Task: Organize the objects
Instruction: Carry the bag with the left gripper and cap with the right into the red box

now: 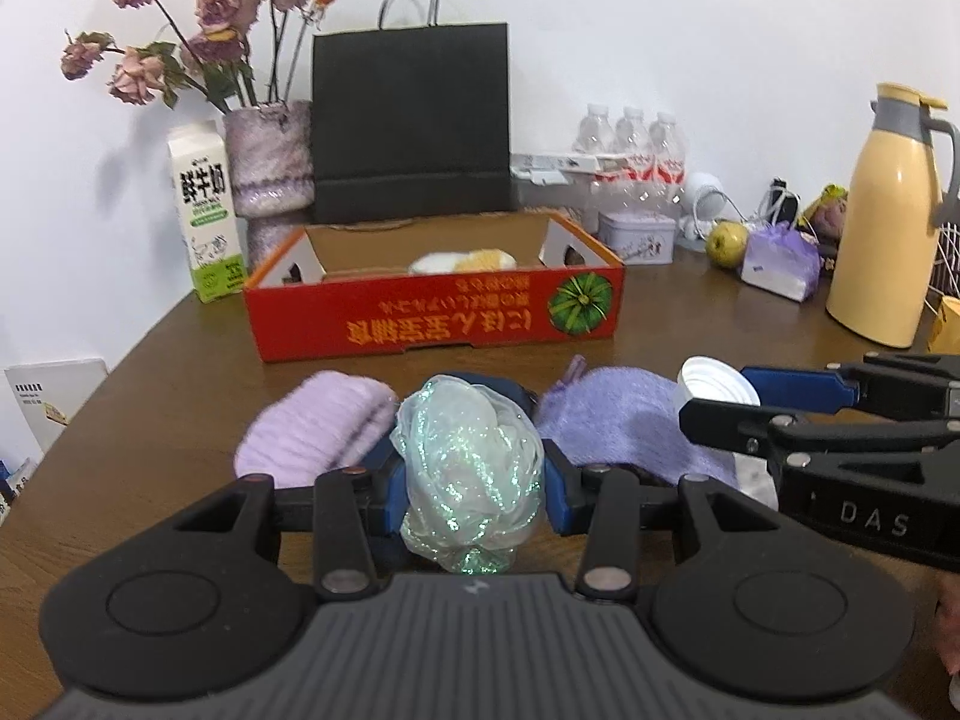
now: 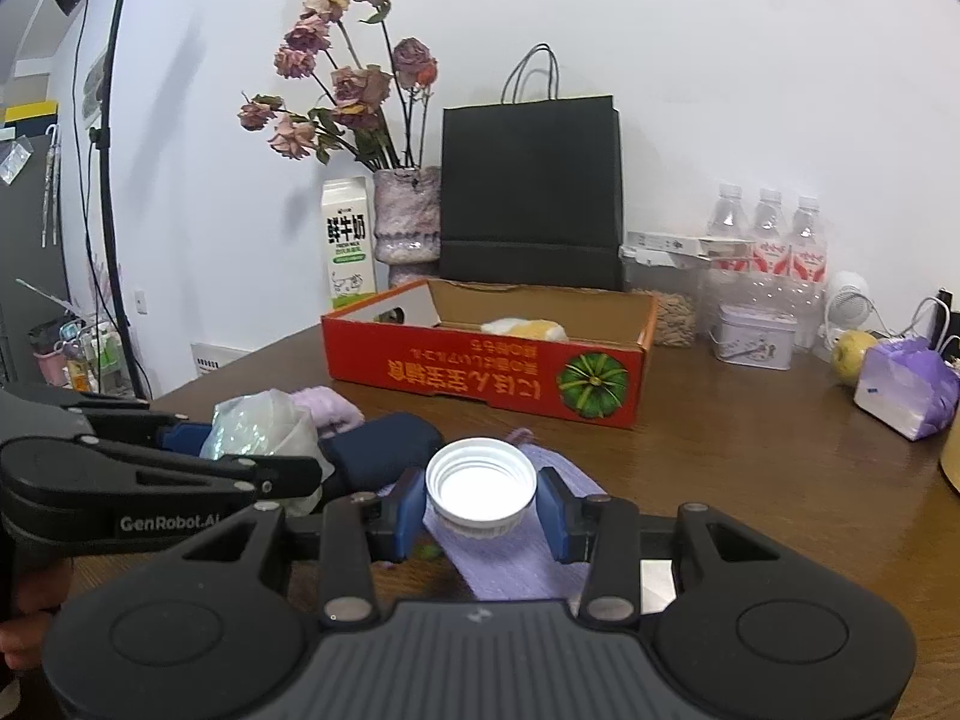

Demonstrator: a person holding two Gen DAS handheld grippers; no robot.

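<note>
Both claws are loaded — the left claw (image 1: pixel 474 480) grips a shimmery translucent gauze pouch (image 1: pixel 471 468), the right claw (image 2: pixel 480 504) a white ribbed plastic cap (image 2: pixel 480 477). The red cardboard box (image 1: pixel 432 318) toward the table's far edge holds just 1 plush item — purple cloths (image 1: pixel 624 420) remain out front.

A lived-in home room: wooden table (image 1: pixel 150 372), dried roses (image 1: pixel 198 18), milk carton (image 1: pixel 207 210), thermos jug (image 1: pixel 882 216).

Iridescent pale-green pouch (image 1: pixel 474 474), white cap (image 2: pixel 480 480), red box (image 1: pixel 432 306).
</note>
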